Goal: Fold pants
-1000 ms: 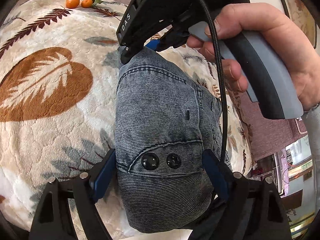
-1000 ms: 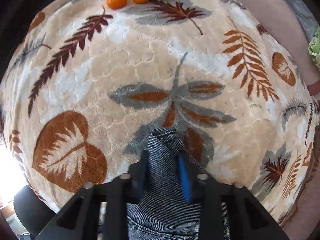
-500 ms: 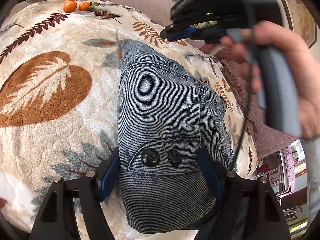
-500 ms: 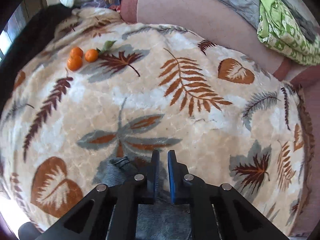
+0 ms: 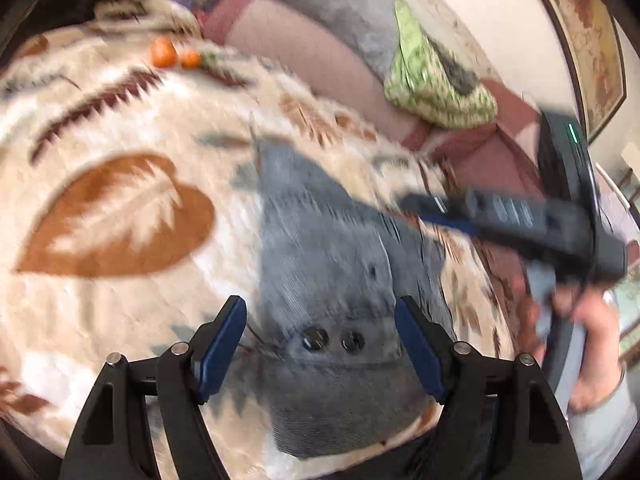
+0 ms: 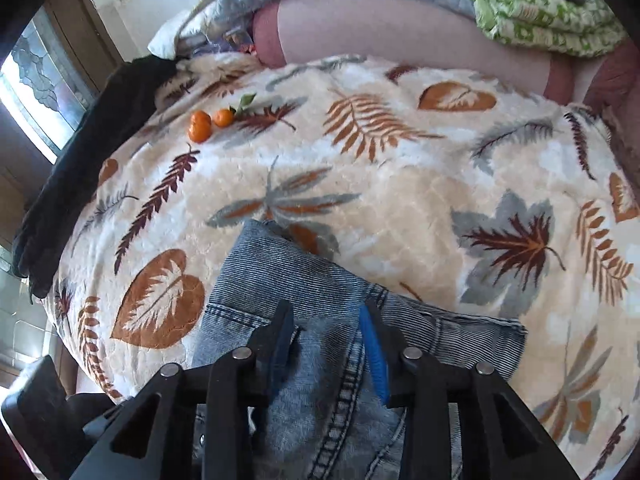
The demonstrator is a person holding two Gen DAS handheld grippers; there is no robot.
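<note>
Where fingers part: pants (image 5: 332,264) between.

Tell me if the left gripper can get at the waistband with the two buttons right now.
Probably yes: the left gripper is open, the jeans lie between its fingers, nothing covers the buttons.

Pants (image 6: 320,280) on blanket (image 6: 400,200), oranges (image 6: 206,122) beyond

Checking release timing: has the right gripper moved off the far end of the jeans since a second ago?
Yes. In the left wrist view the right gripper has swung right, away from the jeans' far end.
</note>
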